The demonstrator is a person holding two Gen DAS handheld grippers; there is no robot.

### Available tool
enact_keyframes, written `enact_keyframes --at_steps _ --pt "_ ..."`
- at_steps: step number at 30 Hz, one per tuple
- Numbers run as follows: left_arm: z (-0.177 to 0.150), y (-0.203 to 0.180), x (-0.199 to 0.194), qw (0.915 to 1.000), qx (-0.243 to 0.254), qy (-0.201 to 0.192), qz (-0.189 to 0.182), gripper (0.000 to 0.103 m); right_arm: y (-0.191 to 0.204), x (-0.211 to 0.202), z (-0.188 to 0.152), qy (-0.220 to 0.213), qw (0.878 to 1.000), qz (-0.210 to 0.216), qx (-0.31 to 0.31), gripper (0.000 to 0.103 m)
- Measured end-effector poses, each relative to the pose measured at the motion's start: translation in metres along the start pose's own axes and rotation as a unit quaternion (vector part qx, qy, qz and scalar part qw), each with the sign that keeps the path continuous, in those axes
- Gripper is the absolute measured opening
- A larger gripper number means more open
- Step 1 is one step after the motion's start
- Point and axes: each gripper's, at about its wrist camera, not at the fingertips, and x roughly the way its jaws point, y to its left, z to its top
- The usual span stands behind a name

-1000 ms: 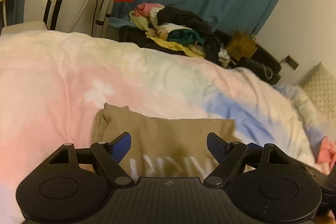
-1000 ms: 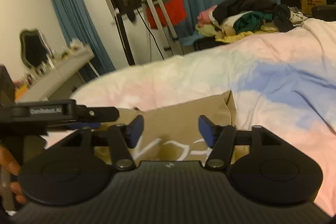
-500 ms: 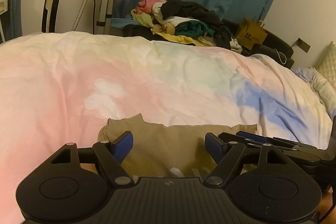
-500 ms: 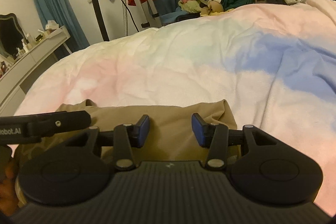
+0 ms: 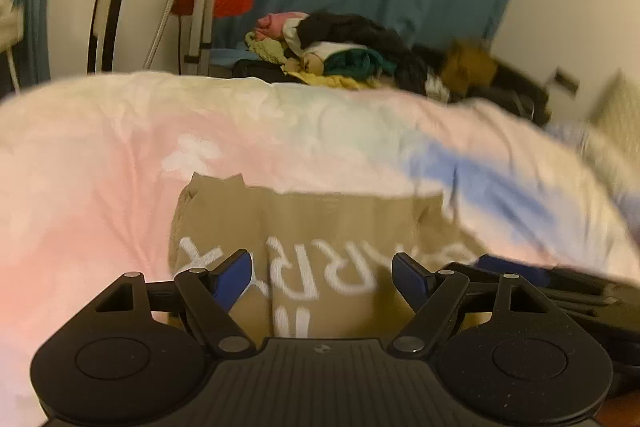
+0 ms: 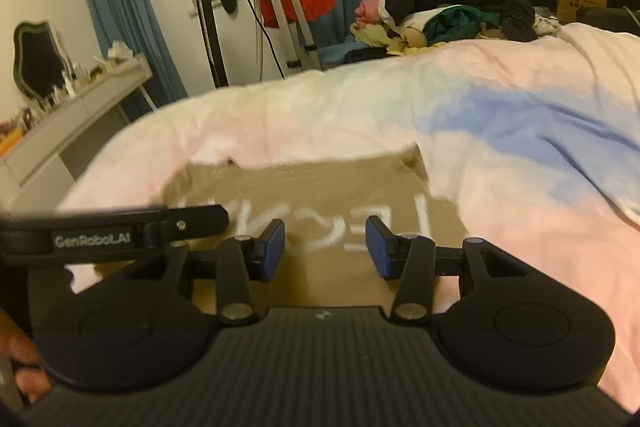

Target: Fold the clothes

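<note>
Both grippers, left gripper (image 5: 320, 277) and right gripper (image 6: 325, 247), are hovering jaws apart, empty, over the soft, light tan white-lettered cotton shirt (image 5: 320, 227); its near hem corners are looking best to pinch.

We count two grippers, left (image 5: 320, 277) and right (image 6: 326, 245); one tan garment (image 5: 344, 223) ahead of both; one clothes heap (image 6: 444, 13) beyond.

The tan garment (image 5: 320, 219) is soft matt cloth with white printed lettering. The duvet (image 5: 120, 163) under it looks like smooth cotton — pastel, faintly creased. Both the left gripper (image 5: 322, 273) and right gripper (image 6: 325, 247) are matt black plastic with ribbed bodies, blue rubbery pads (image 6: 273, 247) and small dull metal pivots.
</note>
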Motion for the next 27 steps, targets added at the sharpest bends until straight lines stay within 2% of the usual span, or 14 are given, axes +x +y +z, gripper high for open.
enact_keyframes --at_steps 5,7,10,12,15,19,22,25,27 --pt "-0.014 -0.006 -0.013 0.9999 0.005 0.002 0.009 0.079 -0.003 0.002 -0.015 0.016 1.000 -0.008 0.013 0.047" --pt "-0.017 -0.005 -0.026 1.0000 -0.007 0.004 0.003 0.079 -0.004 0.002 -0.015 0.016 1.000 -0.007 0.016 0.047" --pt "-0.021 0.003 -0.052 0.9986 -0.051 0.006 -0.017 0.081 -0.006 0.002 -0.015 0.019 0.999 -0.004 0.031 0.047" --pt "-0.025 0.011 -0.069 0.9945 -0.095 0.009 -0.043 0.083 -0.007 0.002 -0.015 0.020 0.999 -0.003 0.034 0.047" --pt "-0.040 0.025 -0.081 0.9811 -0.171 0.030 -0.087 0.086 -0.005 0.002 -0.015 0.020 0.999 -0.006 0.033 0.047" --pt "-0.059 0.041 -0.062 0.9600 -0.251 0.072 -0.100 0.086 -0.003 0.002 -0.016 0.020 0.999 -0.010 0.032 0.047" --pt "-0.064 0.057 -0.033 0.9380 -0.322 0.087 -0.094 0.085 -0.004 0.001 -0.016 0.019 0.999 -0.010 0.031 0.047" --pt "-0.067 0.073 -0.015 0.9188 -0.379 0.063 -0.091 0.084 -0.003 0.002 -0.017 0.019 0.999 -0.010 0.033 0.047" --pt "-0.066 0.079 -0.012 0.9135 -0.394 0.041 -0.094 0.084 -0.003 0.001 -0.018 0.018 0.999 -0.010 0.033 0.047"
